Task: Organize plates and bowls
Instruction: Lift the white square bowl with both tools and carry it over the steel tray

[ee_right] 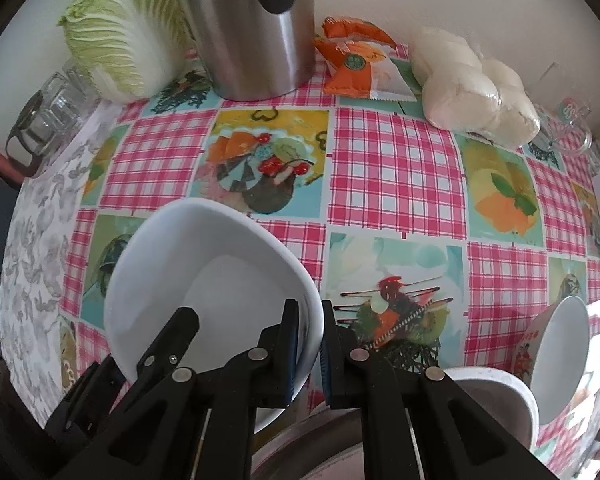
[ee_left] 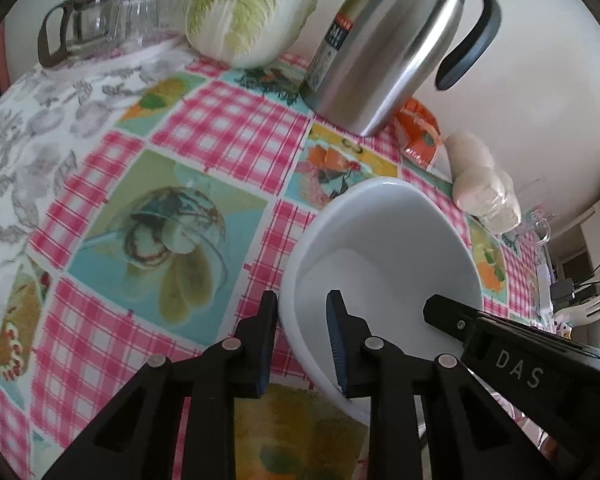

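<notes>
Tilting between them, the white bowl (ee_left: 384,248) has opposite rims clamped by left tongs (ee_left: 300,336) and right tongs (ee_right: 310,348).

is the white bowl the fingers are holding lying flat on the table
No, the white bowl is tilted up on edge, its rim pinched between the right fingers.

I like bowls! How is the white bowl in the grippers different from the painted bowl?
The plain white bowl is bare outside; the painted bowl has red pictures. The left gripper and right gripper pinch the plain one; the painted bowl leans untouched. Both are white inside.
</notes>
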### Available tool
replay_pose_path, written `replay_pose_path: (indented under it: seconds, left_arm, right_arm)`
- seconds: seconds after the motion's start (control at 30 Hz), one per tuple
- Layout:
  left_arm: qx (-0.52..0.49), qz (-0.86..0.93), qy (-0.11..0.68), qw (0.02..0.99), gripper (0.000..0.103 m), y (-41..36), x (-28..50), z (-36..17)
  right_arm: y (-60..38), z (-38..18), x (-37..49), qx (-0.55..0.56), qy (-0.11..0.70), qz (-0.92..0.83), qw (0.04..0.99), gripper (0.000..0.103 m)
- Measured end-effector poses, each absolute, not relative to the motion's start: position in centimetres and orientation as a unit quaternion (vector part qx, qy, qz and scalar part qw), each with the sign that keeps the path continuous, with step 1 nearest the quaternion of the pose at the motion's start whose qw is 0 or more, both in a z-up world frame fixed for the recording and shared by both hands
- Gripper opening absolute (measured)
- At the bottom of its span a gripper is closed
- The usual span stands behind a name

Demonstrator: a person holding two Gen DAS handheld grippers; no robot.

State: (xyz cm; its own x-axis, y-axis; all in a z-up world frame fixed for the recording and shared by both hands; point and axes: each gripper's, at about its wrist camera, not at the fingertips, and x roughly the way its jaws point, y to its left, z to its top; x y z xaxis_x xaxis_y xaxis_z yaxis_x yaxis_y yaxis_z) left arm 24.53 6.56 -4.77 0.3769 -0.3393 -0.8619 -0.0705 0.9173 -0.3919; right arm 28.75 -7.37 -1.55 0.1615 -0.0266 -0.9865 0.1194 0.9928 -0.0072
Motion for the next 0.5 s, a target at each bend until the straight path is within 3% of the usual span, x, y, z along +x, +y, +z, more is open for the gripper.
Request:
replay_pose_path:
  seconds: [0.5]
  left_arm:
    - [-0.149,-0.082,0.509,0.844,0.026,5.5,21.6,2.7]
  right_arm:
    - [-7.5,5.7,25.3,0.043,0.608,-0.03,0.792,0.011]
